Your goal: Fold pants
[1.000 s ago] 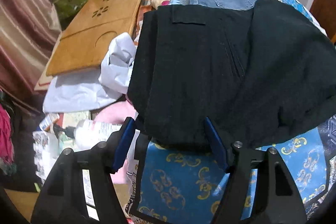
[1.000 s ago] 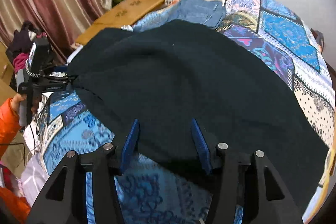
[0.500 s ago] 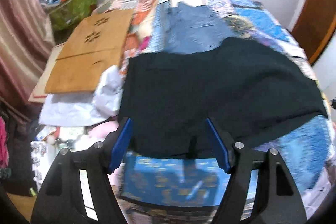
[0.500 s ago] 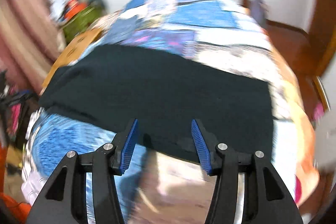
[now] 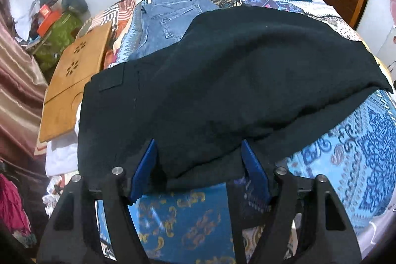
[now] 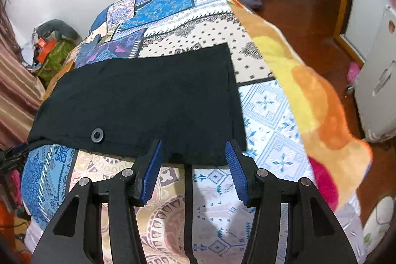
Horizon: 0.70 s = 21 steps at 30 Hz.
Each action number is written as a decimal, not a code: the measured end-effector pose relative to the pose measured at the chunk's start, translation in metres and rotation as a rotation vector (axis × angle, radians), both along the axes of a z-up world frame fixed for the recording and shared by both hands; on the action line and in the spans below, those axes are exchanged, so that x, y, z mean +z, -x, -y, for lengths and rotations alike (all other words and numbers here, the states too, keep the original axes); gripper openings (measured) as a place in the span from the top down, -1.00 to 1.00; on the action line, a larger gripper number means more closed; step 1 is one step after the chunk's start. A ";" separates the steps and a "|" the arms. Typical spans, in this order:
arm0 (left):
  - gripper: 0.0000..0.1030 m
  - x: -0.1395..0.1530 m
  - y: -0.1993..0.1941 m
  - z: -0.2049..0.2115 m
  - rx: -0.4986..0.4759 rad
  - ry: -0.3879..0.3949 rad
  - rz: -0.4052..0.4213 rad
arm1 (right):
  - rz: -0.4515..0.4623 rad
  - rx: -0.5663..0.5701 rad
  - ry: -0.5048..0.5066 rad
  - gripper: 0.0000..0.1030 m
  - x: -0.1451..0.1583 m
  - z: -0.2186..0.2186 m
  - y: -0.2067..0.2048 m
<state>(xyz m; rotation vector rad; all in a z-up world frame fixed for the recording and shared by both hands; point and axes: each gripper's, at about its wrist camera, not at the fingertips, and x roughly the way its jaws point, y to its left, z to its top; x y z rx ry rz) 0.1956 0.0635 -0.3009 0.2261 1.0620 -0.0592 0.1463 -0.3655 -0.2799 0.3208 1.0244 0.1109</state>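
Note:
The black pants (image 5: 222,90) lie spread across the patterned bedspread (image 5: 366,155), folded lengthwise, with a back pocket at the left end. In the right wrist view the pants (image 6: 148,103) show a button on the near edge and a straight hem at the right. My left gripper (image 5: 199,162) is open, its blue pads either side of the pants' near edge. My right gripper (image 6: 193,152) is open at the near edge by the hem end, with the cloth between the pads but not pinched.
Blue jeans (image 5: 170,21) lie behind the black pants. A wooden board (image 5: 74,81) and white cloth (image 5: 61,152) lie left of the bed, with bags (image 5: 59,34) in the corner. An orange-yellow blanket (image 6: 309,95) hangs over the bed's right side above wooden floor (image 6: 309,24).
Both grippers have swung to the right along the pants and stayed open. The right gripper moved from the middle of the pants to the hem end. The pants now lie flatter.

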 end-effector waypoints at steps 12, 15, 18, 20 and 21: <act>0.49 -0.008 -0.017 0.012 -0.055 0.023 -0.026 | -0.029 -0.069 -0.030 0.23 -0.024 0.014 -0.007; 0.60 -0.007 -0.017 0.016 -0.060 -0.003 -0.023 | -0.006 -0.063 0.015 0.80 -0.018 0.013 -0.006; 0.67 -0.002 -0.019 0.015 -0.049 -0.015 -0.016 | 0.029 -0.027 0.079 0.85 -0.007 0.009 -0.006; 0.70 0.005 -0.019 0.015 -0.045 -0.016 0.001 | 0.075 -0.003 0.152 0.85 0.005 0.005 -0.006; 0.71 0.008 -0.018 0.015 -0.042 -0.014 0.009 | 0.093 -0.004 0.170 0.86 0.010 0.005 -0.007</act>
